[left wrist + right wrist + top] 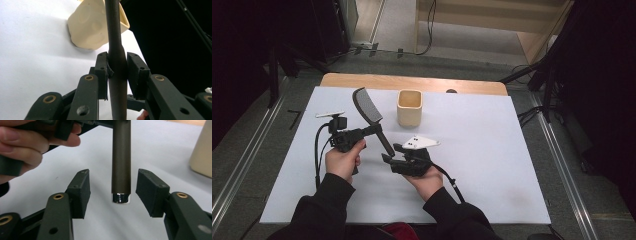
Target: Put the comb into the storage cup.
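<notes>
The dark spatula, slotted-headed with a chrome-tipped handle end in the right gripper view, is clamped by the left gripper; the right gripper fingers stand released either side of it.

The dark flat-headed spatula with the long round handle gets cut off by the top edge in the left gripper view, so its head can't be seen there; same story in the right gripper view, where just the handle end with a shiny cap is caught. The cream square wooden cup is clipped by the right edge there. In the high view, a small dark spot at the bench's far edge is too tiny to be made out.
</notes>
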### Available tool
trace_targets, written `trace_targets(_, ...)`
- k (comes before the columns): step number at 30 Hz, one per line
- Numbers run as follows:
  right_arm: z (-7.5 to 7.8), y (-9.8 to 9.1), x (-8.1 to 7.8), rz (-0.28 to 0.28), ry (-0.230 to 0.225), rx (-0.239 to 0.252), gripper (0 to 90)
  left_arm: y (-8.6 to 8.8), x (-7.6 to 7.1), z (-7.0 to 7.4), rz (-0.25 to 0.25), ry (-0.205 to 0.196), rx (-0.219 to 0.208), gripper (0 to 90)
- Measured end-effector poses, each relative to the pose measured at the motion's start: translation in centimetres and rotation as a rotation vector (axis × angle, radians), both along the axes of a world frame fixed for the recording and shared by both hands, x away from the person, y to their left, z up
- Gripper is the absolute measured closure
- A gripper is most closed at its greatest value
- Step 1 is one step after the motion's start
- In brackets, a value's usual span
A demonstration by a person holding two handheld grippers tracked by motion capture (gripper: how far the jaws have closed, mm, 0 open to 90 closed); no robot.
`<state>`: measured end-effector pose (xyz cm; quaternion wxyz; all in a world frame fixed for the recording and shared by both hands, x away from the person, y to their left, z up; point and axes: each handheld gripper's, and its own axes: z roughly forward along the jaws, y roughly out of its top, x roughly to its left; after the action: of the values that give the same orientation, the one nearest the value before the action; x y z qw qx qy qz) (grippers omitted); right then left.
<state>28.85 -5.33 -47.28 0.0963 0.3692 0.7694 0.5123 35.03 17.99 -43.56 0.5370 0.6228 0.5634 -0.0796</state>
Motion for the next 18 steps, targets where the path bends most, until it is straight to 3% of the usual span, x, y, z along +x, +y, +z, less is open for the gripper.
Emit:
trace_targets(10,0.1,-0.8,0.1,0.029,0.034,0.003,32.8,0.1,0.1,-0.1,-0.001,-0.007,0.028,72.7)
trace_targets(18,0.3,-2.0,0.2,0.033,0.021,0.004,30.2,0.2,0.1,-0.2,-0.005,-0.008,0.045,72.7)
